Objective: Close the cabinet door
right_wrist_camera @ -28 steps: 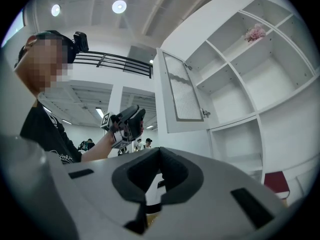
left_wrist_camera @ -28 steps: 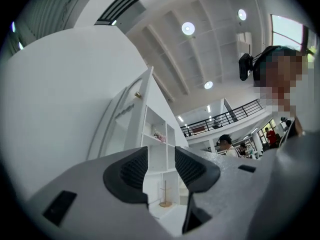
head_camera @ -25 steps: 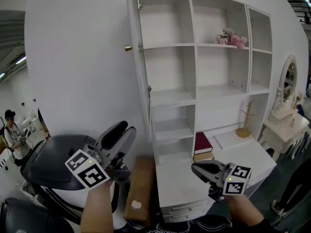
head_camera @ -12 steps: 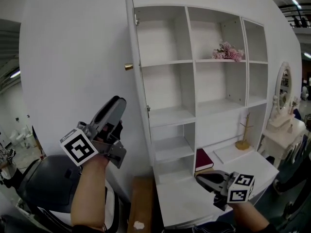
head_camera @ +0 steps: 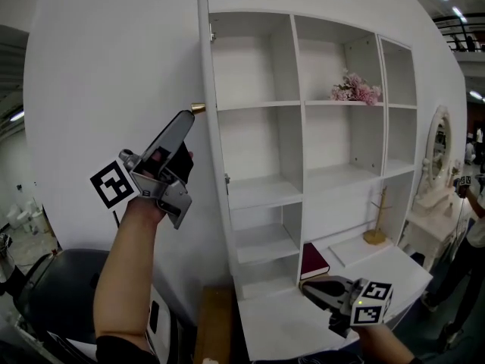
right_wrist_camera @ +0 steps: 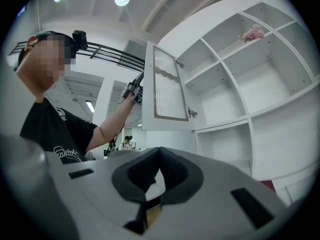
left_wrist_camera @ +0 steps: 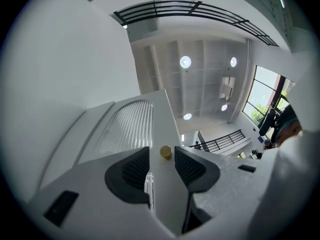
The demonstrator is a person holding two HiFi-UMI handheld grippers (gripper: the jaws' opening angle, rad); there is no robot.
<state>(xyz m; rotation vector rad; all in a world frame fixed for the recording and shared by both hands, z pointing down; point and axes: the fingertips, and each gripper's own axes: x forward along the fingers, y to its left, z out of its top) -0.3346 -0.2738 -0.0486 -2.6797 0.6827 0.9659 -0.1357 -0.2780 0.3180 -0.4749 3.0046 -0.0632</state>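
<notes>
The tall white cabinet of open shelves [head_camera: 297, 127] has every compartment exposed, since its narrow white cabinet door [head_camera: 214, 142] stands swung out from the frame toward the person, almost edge-on in the head view, its ribbed inner panel showing in the right gripper view [right_wrist_camera: 167, 89]. So the task's thing is still fully open, hinged at the cabinet's left side. Below lies the white counter [head_camera: 284, 332], over which the right claw [head_camera: 305, 285] hangs level and idle, its jaws pressed together on nothing. The left claw [head_camera: 186, 123] is raised at arm's length and tilted upward to reach the door's free edge: its jaws are spread, with that edge running between the pads [left_wrist_camera: 130, 171], seemingly not pinched. Just past its tips sits the small round brass knob [left_wrist_camera: 165, 152], the likely purchase for swinging the door home
</notes>
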